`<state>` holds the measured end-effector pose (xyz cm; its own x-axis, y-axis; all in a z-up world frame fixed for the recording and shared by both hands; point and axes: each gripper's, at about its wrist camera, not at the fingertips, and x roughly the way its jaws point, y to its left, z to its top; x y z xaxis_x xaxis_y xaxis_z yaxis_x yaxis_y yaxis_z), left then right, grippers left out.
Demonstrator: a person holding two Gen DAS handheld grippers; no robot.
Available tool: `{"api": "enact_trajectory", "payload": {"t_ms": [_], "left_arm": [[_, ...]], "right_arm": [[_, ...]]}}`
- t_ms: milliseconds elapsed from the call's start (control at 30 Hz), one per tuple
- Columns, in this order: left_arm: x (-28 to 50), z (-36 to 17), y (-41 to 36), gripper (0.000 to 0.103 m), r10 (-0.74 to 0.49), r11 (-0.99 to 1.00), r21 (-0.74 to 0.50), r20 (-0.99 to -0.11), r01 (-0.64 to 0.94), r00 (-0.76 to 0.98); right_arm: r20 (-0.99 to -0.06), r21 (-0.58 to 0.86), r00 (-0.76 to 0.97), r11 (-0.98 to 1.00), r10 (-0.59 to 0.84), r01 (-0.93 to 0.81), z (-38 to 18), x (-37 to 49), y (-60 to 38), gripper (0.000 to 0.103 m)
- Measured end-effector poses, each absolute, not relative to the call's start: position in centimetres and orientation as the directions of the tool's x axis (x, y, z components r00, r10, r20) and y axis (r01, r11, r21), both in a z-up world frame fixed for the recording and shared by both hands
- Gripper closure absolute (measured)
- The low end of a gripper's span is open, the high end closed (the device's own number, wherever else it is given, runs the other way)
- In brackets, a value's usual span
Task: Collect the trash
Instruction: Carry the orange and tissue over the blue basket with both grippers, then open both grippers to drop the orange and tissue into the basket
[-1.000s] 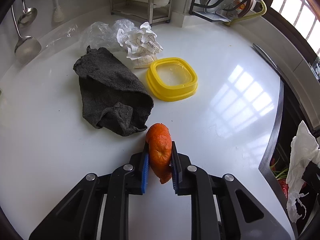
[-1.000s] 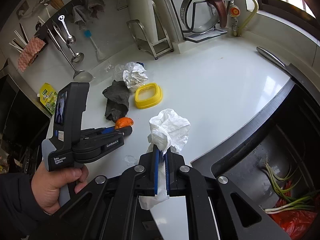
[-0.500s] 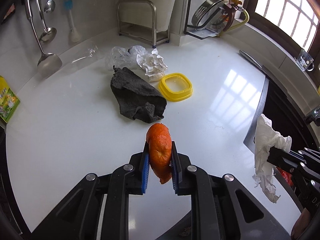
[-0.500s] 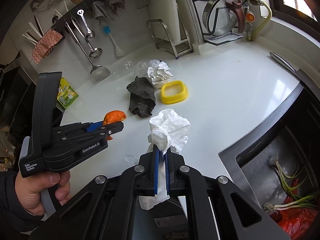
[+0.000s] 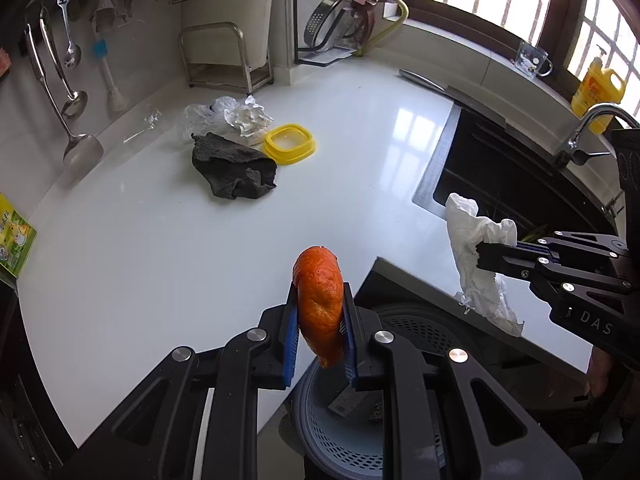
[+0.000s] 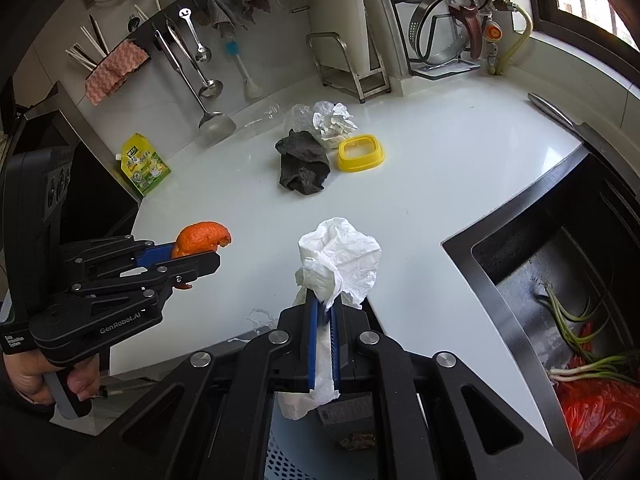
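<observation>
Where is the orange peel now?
The orange peel is clamped in the left gripper, above the perforated bin beside the counter edge.

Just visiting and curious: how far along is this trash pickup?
Partway. Some scraps already lie in the perforated bin. In hand: the left gripper clamps orange peel, the right gripper a white tissue. Left: crumpled paper and clear plastic on the counter.
</observation>
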<state>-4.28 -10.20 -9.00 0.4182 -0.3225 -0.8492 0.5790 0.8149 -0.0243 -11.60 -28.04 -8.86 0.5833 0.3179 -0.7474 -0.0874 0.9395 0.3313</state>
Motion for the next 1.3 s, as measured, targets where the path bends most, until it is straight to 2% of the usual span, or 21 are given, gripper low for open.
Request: {"api": "enact_trajectory", "payload": {"t_ms": [233, 700, 1300], "left_arm": [[-7.9, -9.6, -10.4, 0.085, -0.36, 0.74, -0.046, -0.869, 0.671, 0.338], [-10.7, -15.0, -12.2, 0.084, -0.302, 0.659, -0.025, -0.924, 0.752, 0.234], [-12.2, -19.3, -13.5, 0.084, -0.255, 0.648, -0.049, -0.954, 0.76, 0.156]], "right_arm": [[-0.789, 0.298, 0.537, 0.95, 0.298, -0.091, -10.2, -15.2, -27.5, 0.098], [-0.85, 0.273, 0.446, 0.958, 0.28, -0.082, -14.1, -19.0, -26.5, 0.098], [-0.892, 0.27, 0.351, 0.958, 0.285, -0.093, -18.1, -20.1, -26.5, 0.098]]}}
